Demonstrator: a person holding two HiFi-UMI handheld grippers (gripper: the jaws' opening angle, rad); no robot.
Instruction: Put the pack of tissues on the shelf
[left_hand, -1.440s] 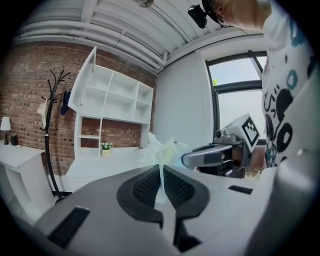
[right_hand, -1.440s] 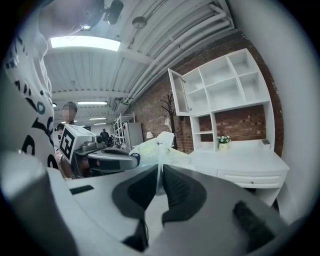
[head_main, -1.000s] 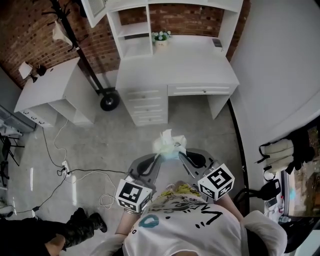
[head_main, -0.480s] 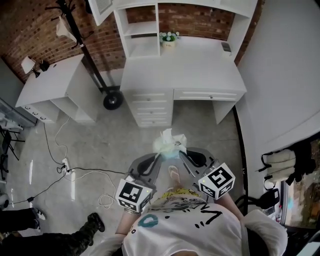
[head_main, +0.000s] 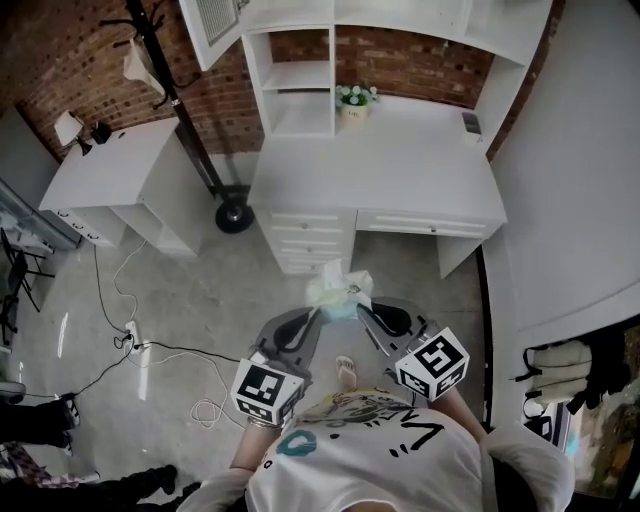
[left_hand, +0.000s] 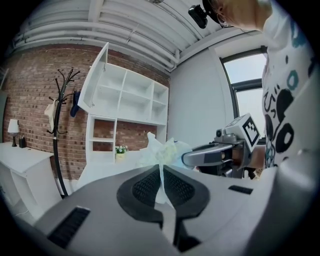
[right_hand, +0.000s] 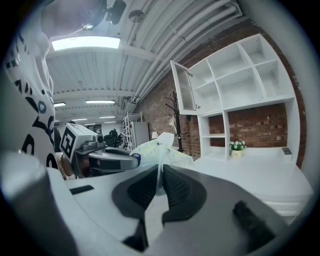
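As the person nears it, the bench (head_main: 400, 170) and shelf (head_main: 300, 75) have slid down toward mid-frame. The pack of tissues (head_main: 338, 290) hangs at centre, well short of them. The left gripper (head_main: 318, 313) and right gripper (head_main: 360, 308) each have their fingers pinching what looks like its wrapper.

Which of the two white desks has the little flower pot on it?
The larger desk straight ahead, under the shelf unit: the flower pot stands at its back. The smaller desk at left holds a lamp instead.
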